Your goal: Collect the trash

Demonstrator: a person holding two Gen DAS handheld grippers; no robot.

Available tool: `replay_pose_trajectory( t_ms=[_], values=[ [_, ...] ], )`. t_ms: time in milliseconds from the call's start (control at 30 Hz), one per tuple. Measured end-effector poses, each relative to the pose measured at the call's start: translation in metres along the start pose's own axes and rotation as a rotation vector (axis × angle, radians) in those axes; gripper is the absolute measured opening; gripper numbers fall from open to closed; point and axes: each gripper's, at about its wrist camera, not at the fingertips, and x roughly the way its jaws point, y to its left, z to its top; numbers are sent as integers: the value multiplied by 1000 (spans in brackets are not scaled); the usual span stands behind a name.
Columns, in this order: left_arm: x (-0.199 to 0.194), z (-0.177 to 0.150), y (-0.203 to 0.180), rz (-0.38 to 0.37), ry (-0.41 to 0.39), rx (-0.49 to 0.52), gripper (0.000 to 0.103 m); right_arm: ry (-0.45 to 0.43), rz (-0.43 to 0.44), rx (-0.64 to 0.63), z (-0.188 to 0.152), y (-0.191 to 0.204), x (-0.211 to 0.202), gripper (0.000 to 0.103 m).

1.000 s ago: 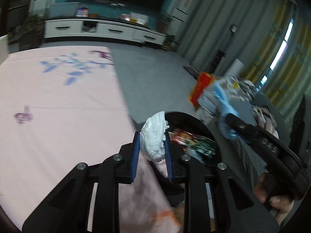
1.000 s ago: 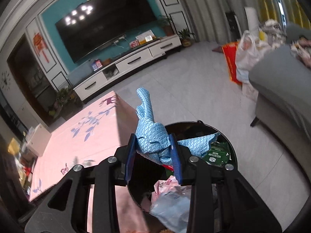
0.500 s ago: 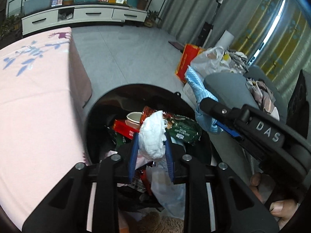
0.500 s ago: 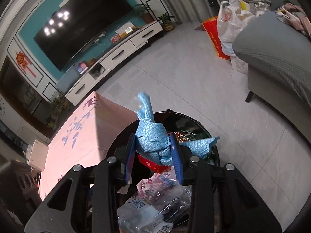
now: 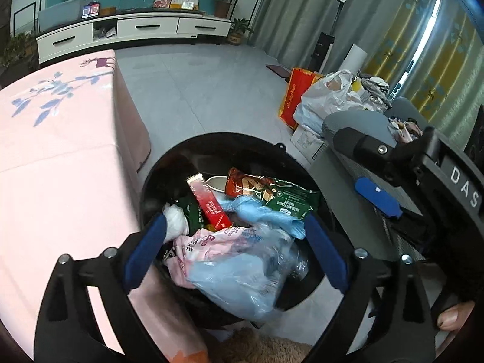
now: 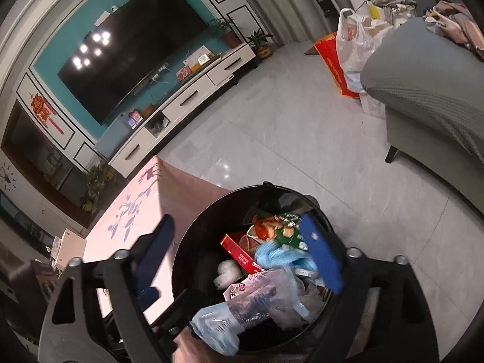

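A round black trash bin (image 5: pixel 157 178) (image 6: pixel 193 236) stands on the floor beside the pink table. It holds several wrappers, a red box (image 5: pixel 208 202) (image 6: pixel 239 254), a clear plastic bag (image 5: pixel 242 269) (image 6: pixel 263 296), a white crumpled tissue (image 5: pixel 177 220) (image 6: pixel 227 270) and a blue cloth (image 5: pixel 260 211) (image 6: pixel 278 254). My left gripper (image 5: pixel 234 251) hangs over the bin, its jaws opening with nothing pressed between them. My right gripper (image 6: pixel 239 257) is also above the bin, jaws opening and free of the cloth. The right gripper's blue pad (image 5: pixel 378 196) shows in the left wrist view.
The pink table (image 5: pixel 54 157) (image 6: pixel 133 211) with a floral cloth borders the bin's left. A grey sofa (image 6: pixel 423 90) stands to the right, with a red bag (image 5: pixel 295 96) and white plastic bags (image 5: pixel 329 96) beyond it. A TV cabinet (image 5: pixel 127 30) lines the far wall.
Both grippers moved over the bin and opened. The white tissue left the left gripper and the blue cloth left the right gripper; both now lie in the bin.
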Motion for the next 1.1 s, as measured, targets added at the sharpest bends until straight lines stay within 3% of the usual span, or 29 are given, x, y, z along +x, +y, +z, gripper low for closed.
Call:
replay_pose_trajectory(
  t_ms=[100,300,467,1100],
  values=[
    [-20,1,1,-12,-36,-10,100,-25,-39,-38,1,5,-8,99],
    [-58,4,0,111,-128,32,100,-71,-94,-95,1,12,-22,100],
    [-75,0,-4,137,-181,76,100,-79,-122,-99,0,12,-23,100],
    [-71,-13,0,134,-128,33,100,-38,-161,-122,-4,14,-12,100]
  ],
)
